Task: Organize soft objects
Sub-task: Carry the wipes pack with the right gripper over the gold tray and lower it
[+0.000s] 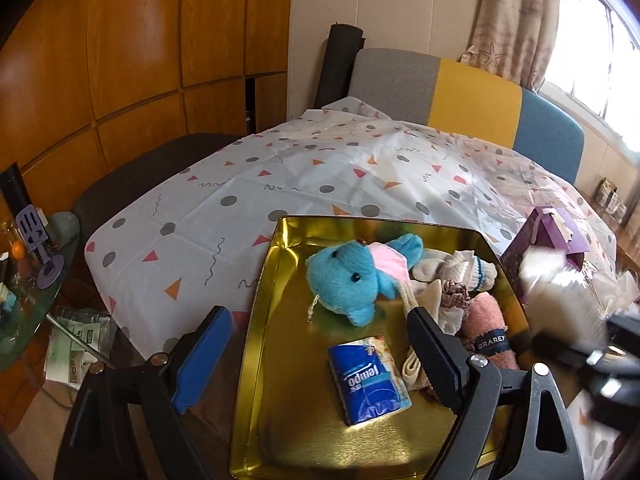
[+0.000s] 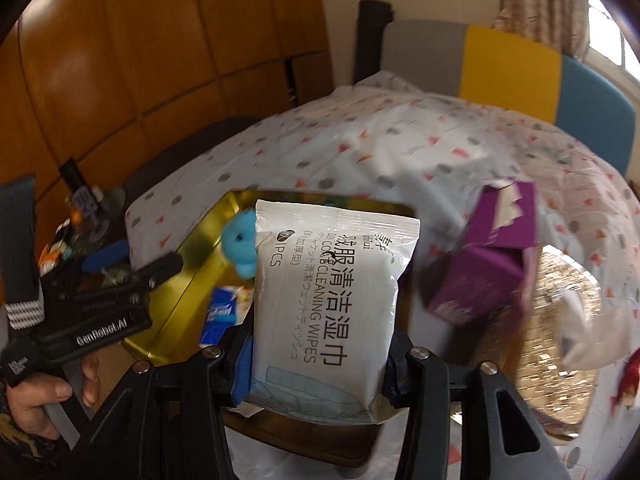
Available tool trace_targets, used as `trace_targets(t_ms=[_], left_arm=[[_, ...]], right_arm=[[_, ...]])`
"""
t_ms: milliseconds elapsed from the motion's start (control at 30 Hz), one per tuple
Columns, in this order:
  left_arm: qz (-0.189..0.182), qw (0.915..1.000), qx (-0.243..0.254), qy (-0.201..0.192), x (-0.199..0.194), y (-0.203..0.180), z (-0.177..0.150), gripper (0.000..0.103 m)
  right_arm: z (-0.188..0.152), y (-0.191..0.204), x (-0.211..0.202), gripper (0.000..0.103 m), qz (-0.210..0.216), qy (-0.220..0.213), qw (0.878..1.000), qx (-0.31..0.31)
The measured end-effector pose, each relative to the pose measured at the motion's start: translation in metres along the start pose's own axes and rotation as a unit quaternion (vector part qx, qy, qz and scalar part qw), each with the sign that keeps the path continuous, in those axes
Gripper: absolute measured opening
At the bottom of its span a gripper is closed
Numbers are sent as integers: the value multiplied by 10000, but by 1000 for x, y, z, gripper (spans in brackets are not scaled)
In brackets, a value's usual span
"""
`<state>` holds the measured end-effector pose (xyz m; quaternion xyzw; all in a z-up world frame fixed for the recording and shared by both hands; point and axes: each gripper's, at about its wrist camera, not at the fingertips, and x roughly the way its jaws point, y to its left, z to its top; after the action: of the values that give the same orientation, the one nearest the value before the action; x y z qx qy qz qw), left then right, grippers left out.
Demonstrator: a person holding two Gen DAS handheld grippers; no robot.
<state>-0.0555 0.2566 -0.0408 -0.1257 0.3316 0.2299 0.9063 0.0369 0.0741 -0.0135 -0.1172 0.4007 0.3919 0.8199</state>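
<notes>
A gold tray [image 1: 256, 320] on a patterned tablecloth [image 1: 224, 216] holds a blue plush toy [image 1: 348, 276], a tissue packet [image 1: 370, 378], white socks [image 1: 452, 268] and a pink towel [image 1: 486, 320]. The left gripper [image 1: 316, 356] hangs over it, jaws wide and empty. The right gripper [image 2: 320, 376] clamps a wet-wipes pack [image 2: 332, 292] above the tray, hiding much of it. A purple box [image 2: 492, 256] to the right is blurred.

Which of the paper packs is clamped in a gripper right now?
The white cleaning wipes pack, held by the right gripper; the blue Tempo tissue pack lies loose in the gold tray.
</notes>
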Motion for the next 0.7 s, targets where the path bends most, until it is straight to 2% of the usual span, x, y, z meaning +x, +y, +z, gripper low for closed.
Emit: trace_targets(t_ms=[200, 433, 700], left_arm=[[2, 10000, -66, 22, 1, 4, -1, 90], [-63, 10000, 7, 28, 0, -1, -2, 90], [-4, 10000, 52, 75, 2, -2, -2, 90]], right_arm=[[-20, 12, 32, 49, 112, 424, 9989, -157], [-30, 22, 59, 49, 12, 796, 9961, -385], [-33, 17, 96, 49, -486, 1155, 9909, -492]])
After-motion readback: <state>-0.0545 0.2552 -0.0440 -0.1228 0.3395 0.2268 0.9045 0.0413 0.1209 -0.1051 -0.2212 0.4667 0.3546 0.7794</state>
